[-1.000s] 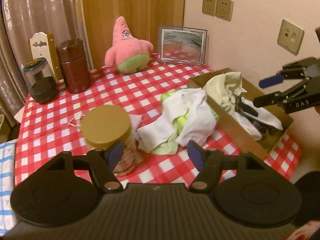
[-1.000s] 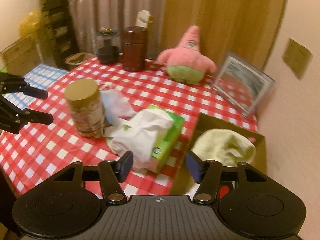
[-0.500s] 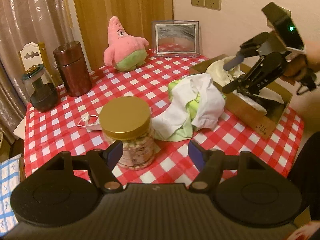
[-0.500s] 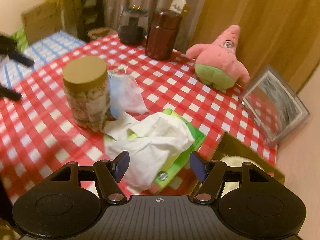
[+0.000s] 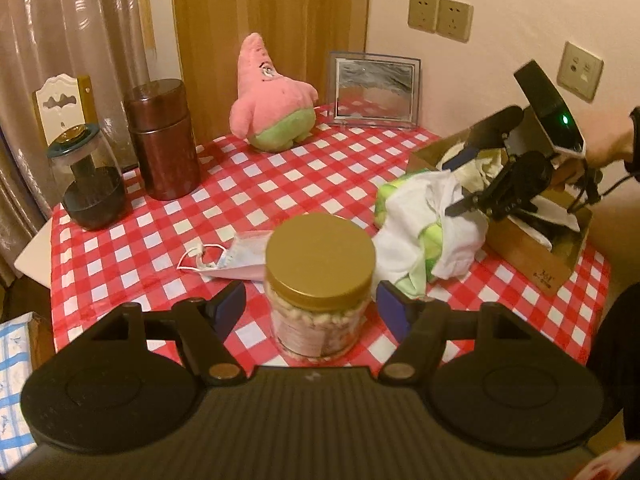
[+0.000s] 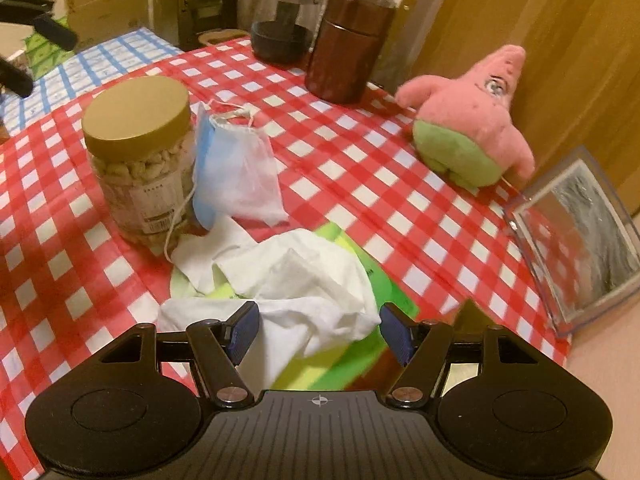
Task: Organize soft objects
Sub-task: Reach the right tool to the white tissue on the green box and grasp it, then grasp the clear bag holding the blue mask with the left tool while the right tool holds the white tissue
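Note:
A white cloth [image 5: 404,236] [image 6: 304,292] lies crumpled over a green tissue pack [image 6: 360,360] in the middle of the red checked table [image 5: 304,184]. My right gripper [image 6: 320,330] [image 5: 460,184] hangs open just over the cloth, which shows between its fingers without being pressed. My left gripper [image 5: 311,308] [image 6: 36,58] is open near the table's front edge, and a gold-lidded jar [image 5: 320,264] [image 6: 140,152] stands just ahead between its fingers. A face mask [image 5: 236,256] [image 6: 236,172] leans by the jar. A pink star plush [image 5: 272,96] [image 6: 468,120] sits at the back.
A cardboard box [image 5: 536,264] with a cream cloth and other fabric stands at the right edge. A brown canister [image 5: 162,140], a glass jar with a dark base [image 5: 90,184] and a picture frame [image 5: 374,88] line the back. A person's hand [image 5: 612,144] holds the right gripper.
My right gripper came down from beside the box onto the white cloth. My left gripper shifted so that the jar now sits centred between its fingers.

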Motion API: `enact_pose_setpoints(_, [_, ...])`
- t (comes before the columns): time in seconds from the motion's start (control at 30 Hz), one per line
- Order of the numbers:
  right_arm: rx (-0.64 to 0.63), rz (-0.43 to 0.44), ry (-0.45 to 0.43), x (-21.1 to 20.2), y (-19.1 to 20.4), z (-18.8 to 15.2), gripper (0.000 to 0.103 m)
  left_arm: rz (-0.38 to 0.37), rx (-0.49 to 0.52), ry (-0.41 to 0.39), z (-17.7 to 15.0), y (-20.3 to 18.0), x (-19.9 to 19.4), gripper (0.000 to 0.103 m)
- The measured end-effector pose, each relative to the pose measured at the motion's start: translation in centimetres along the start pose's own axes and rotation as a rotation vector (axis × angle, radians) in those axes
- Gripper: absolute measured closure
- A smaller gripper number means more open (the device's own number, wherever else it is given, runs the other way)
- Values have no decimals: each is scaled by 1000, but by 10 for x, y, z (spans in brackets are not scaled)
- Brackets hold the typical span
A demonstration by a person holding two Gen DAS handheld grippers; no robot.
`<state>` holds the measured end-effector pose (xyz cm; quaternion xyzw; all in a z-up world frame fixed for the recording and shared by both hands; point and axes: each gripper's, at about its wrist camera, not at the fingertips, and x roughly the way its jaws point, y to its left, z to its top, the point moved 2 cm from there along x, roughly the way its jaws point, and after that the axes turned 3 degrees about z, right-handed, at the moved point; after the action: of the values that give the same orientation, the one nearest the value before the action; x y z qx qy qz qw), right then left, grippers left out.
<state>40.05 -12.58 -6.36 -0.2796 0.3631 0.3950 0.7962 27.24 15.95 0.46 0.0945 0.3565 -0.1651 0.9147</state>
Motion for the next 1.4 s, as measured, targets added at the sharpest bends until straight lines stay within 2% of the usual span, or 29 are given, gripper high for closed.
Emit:
enact_pose_setpoints(0.2, [59,81,-3,10,-10,9,36,-10,-21,-8,6,18,10,34])
enact_pose_setpoints(0.37, [16,71,-16,10,-4,13,37,-11,-37,-9,7,27,17,34])
enact_pose_setpoints(0.4, [11,67,-17,10,-2,13,40,-8,-35,-9,7,27,18,34])
enact_pose_setpoints(0.47, [-4,66,-21,9,2,13,54,-12,-42,-7,7,28,21,34])
enact_pose_setpoints(0.53, [-14,65,-19,8,7,14,78,-11,-40,-4,6,27,22,34])
enact_pose_setpoints(0.6, [-25,55,-13,7,12,16,90,-8,-39,-1,6,27,23,34])
enact_pose_setpoints(0.63, [-26,54,-12,5,14,16,92,-8,-42,-2,7,28,23,34])
enact_pose_setpoints(0.8, [8,48,-70,-13,16,25,94,-3,-63,-6,13,38,20,34])
enact_pose_setpoints(1.23, [77,-95,-312,-82,-5,72,94,49,-15,-6,60,68,31,34])
enact_pose_setpoints(1.4, [86,-103,-328,-85,-7,78,94,72,-16,22,74,87,51,34])
